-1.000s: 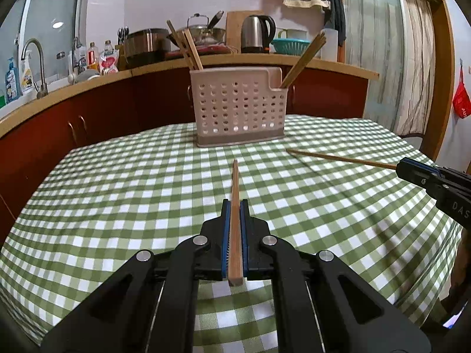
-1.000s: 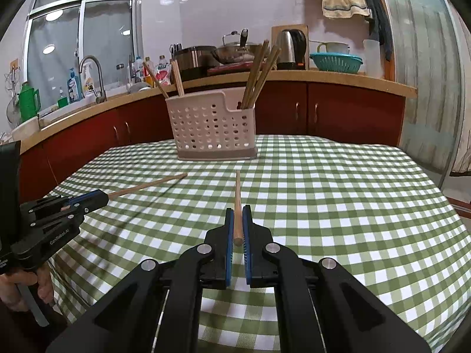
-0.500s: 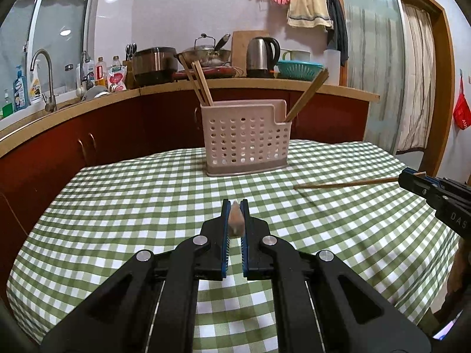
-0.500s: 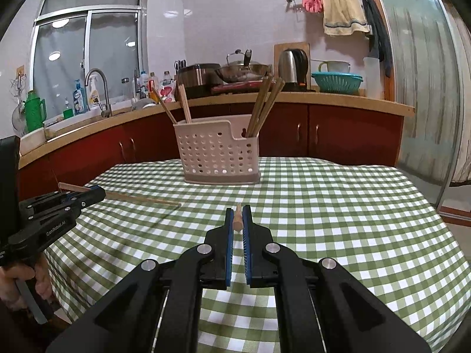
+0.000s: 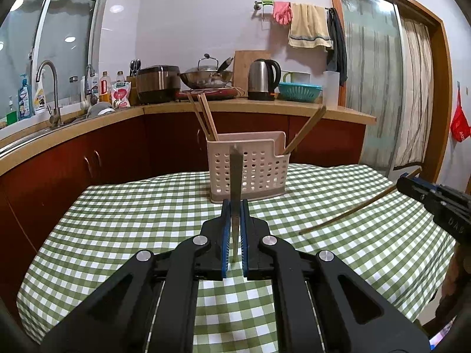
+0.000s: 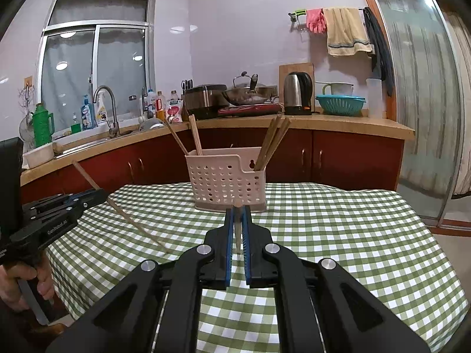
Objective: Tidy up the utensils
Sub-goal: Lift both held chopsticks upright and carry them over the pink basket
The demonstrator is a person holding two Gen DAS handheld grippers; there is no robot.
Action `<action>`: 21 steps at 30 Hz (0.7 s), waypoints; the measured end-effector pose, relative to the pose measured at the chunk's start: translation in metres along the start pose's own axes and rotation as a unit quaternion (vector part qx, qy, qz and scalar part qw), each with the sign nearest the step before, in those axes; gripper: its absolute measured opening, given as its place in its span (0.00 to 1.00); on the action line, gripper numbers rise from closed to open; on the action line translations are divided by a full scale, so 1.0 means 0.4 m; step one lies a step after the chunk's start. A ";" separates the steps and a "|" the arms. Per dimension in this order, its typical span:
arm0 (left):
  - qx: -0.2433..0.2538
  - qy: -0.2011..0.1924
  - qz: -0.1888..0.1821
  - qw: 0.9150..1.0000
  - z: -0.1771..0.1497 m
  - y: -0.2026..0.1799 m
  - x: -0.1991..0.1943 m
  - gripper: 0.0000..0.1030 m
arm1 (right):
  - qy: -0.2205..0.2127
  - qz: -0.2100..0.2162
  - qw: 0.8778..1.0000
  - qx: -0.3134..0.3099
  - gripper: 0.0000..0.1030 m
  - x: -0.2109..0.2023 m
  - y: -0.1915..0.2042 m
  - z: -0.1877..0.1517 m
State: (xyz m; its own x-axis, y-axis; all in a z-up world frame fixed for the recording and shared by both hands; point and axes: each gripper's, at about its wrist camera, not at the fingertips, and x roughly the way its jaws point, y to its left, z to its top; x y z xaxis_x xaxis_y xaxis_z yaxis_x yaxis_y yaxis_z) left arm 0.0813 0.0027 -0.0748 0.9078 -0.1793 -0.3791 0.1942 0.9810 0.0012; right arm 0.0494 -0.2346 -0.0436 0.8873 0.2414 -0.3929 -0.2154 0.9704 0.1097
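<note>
Each hand-held gripper is clamped on one chopstick: left hand-held gripper [image 5: 235,206], right hand-held gripper [image 6: 238,210]. The perforated holder [image 5: 248,168] stands far on the desk [image 5: 117,220].

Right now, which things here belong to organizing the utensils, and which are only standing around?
Job: left gripper and right gripper, each clamping a chopstick; the utensil basket.

Bystanders: kettle, wok, blue colander, towel.

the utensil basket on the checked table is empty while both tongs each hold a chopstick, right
Not quite: the utensil basket is not empty. The right wrist view shows chopsticks already standing in it, two at its left end and a bundle at its right end. The rest holds: the left tongs and the right tongs each hold a chopstick above the checked table.
</note>
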 end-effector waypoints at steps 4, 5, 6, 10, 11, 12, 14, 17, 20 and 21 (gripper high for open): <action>-0.004 0.003 -0.001 1.000 0.017 0.010 0.002 0.06 | 0.006 0.001 1.000 0.000 0.06 0.013 -0.001 0.014; -0.005 0.005 -0.003 1.000 0.020 0.014 0.006 0.06 | 0.007 0.001 1.000 -0.001 0.06 0.016 -0.001 0.018; -0.007 0.007 -0.004 1.000 0.022 0.017 0.010 0.06 | 0.008 0.000 1.000 -0.003 0.06 0.019 0.000 0.023; -0.011 0.009 -0.007 1.000 0.036 0.025 0.026 0.06 | 0.009 0.001 1.000 -0.003 0.06 0.038 -0.001 0.049; -0.013 0.009 -0.009 1.000 0.039 0.029 0.030 0.06 | 0.009 0.001 1.000 -0.003 0.06 0.042 0.000 0.054; -0.014 0.010 -0.010 1.000 0.044 0.031 0.038 0.06 | 0.010 0.002 1.000 -0.003 0.06 0.047 0.000 0.059; -0.016 0.009 -0.011 1.000 0.052 0.036 0.049 0.06 | 0.009 0.004 1.000 -0.003 0.06 0.057 -0.001 0.071; -0.016 0.006 -0.009 1.000 0.065 0.043 0.064 0.06 | 0.007 0.005 1.000 -0.006 0.06 0.071 0.000 0.084; -0.016 0.004 -0.009 1.000 0.075 0.049 0.080 0.06 | 0.004 0.006 1.000 -0.009 0.06 0.086 0.002 0.096; -0.015 0.003 -0.009 1.000 0.077 0.049 0.084 0.06 | 0.003 0.006 1.000 -0.009 0.06 0.092 0.002 0.100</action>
State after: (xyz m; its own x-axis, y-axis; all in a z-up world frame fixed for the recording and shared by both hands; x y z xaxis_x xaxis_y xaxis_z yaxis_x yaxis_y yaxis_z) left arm 0.1272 0.0137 -0.0590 0.9019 -0.1962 -0.3847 0.1987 0.9795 -0.0337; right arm 0.0982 -0.2253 -0.0214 0.8820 0.2531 -0.3976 -0.2334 0.9674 0.0980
